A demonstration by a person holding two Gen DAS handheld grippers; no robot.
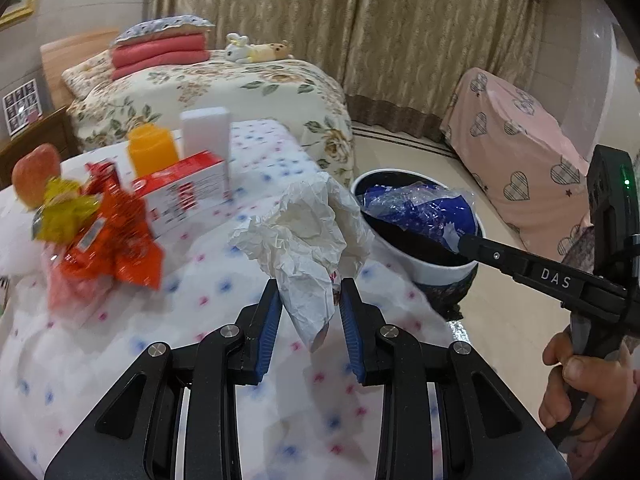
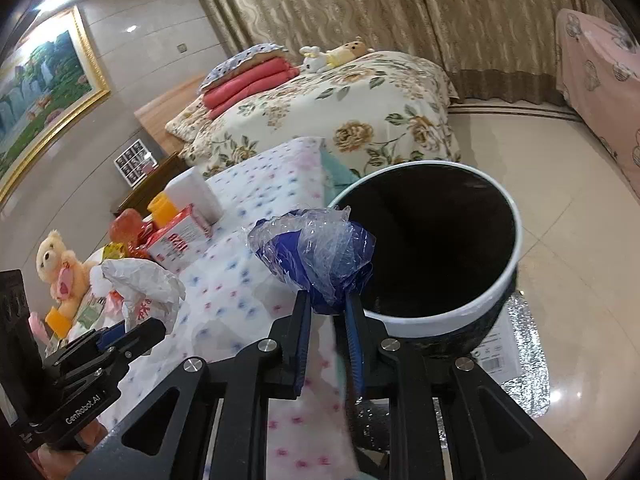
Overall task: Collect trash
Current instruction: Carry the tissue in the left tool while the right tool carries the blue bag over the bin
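The left gripper (image 1: 307,294) is clenched on a crumpled white paper wad (image 1: 306,236), held above the table's dotted cloth (image 1: 192,308) near its right edge. The right gripper (image 2: 329,304) grasps a blue plastic wrapper (image 2: 316,254) just at the near rim of the white trash bin (image 2: 472,306), which stands on the floor beside that edge. Farther along the table lie an orange snack wrapper (image 1: 116,236), a red-and-white box (image 1: 186,196), an apple (image 1: 34,174) and an orange cup (image 1: 152,150).

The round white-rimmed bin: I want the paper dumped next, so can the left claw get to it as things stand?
Probably yes: the round white-rimmed bin is open-topped, though the right claw with blue plastic film is at its rim.
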